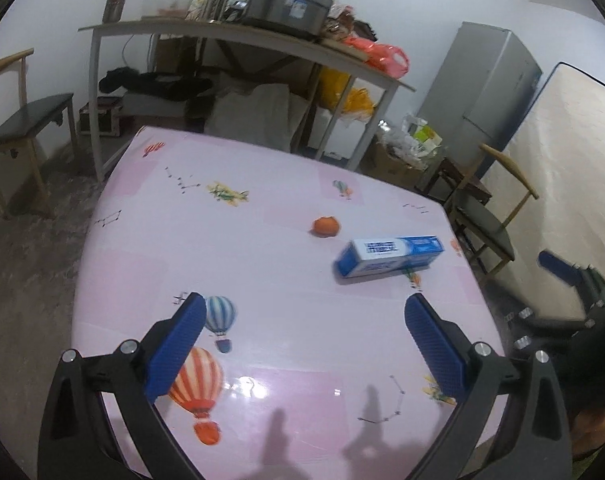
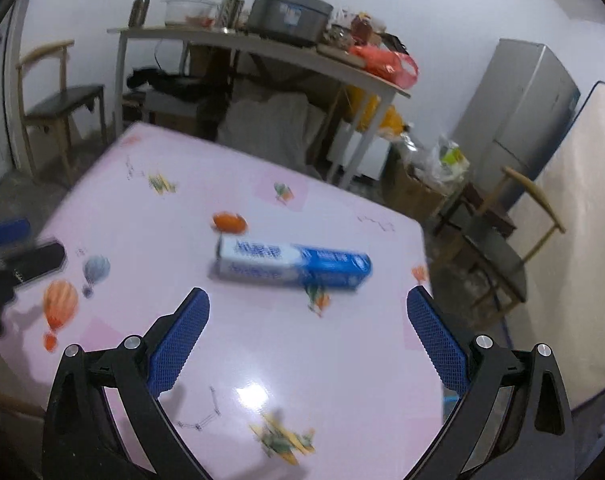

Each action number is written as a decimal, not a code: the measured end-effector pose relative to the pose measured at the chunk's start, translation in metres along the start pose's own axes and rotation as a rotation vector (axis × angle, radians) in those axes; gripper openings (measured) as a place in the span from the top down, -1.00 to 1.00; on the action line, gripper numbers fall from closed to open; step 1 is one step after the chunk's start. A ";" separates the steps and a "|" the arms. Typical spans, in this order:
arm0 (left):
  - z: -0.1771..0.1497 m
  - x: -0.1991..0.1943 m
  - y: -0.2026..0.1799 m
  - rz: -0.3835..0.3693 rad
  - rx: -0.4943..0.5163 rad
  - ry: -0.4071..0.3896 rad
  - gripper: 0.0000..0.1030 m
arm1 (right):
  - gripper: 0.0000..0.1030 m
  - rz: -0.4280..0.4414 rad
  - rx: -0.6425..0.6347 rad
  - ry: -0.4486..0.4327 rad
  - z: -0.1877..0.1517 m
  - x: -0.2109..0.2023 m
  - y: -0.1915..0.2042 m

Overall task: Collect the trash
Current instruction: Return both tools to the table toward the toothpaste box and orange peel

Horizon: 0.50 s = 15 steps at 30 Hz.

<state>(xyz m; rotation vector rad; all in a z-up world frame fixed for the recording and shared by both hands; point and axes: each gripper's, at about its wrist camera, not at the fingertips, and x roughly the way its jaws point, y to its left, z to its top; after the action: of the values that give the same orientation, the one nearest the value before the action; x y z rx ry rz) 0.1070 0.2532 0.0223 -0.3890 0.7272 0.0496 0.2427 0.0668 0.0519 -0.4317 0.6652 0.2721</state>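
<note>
- Hovering over the pink desk (image 1: 262,272), I have both grippers spread wide with nothing between the pads: left gripper (image 1: 304,308), right gripper (image 2: 308,304).
- I judge this to be the approach step; no trash is in hand yet.
- Trash on the desk: a blue-and-white box (image 2: 294,264) lying flat near the far right corner, and an orange peel (image 2: 229,222) just behind it, close but whether touching I cannot tell.
- The box sits just ahead of my right gripper, so that gripper suits it. The next move calls for lining the pads across the box's narrow sides, then lowering.
- The peel is small and low; it likely needs a careful pinch.
- No bin shows on the desk. A cardboard carton (image 1: 390,160) on the floor beyond the far edge holds crumpled bags and packaging, probably the drop point.
</note>
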 end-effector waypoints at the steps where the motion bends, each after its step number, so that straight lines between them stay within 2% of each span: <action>1: 0.001 0.003 0.004 -0.002 -0.008 0.007 -0.89 | -0.85 0.023 0.011 -0.006 0.004 0.003 -0.002; 4: 0.000 0.014 0.014 0.004 -0.017 0.030 -0.89 | -0.85 0.089 0.034 -0.023 0.013 0.007 -0.008; 8: -0.005 0.024 0.020 0.024 0.026 0.048 -0.89 | -0.85 0.133 0.059 -0.069 0.013 0.012 -0.024; 15: -0.018 0.049 0.029 -0.058 -0.006 0.110 -0.89 | -0.85 0.209 0.207 0.021 -0.003 0.043 -0.062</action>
<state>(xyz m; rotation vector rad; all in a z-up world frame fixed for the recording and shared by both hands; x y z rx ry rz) 0.1271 0.2691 -0.0320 -0.4206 0.8238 -0.0245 0.2971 0.0162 0.0406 -0.1674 0.7524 0.3925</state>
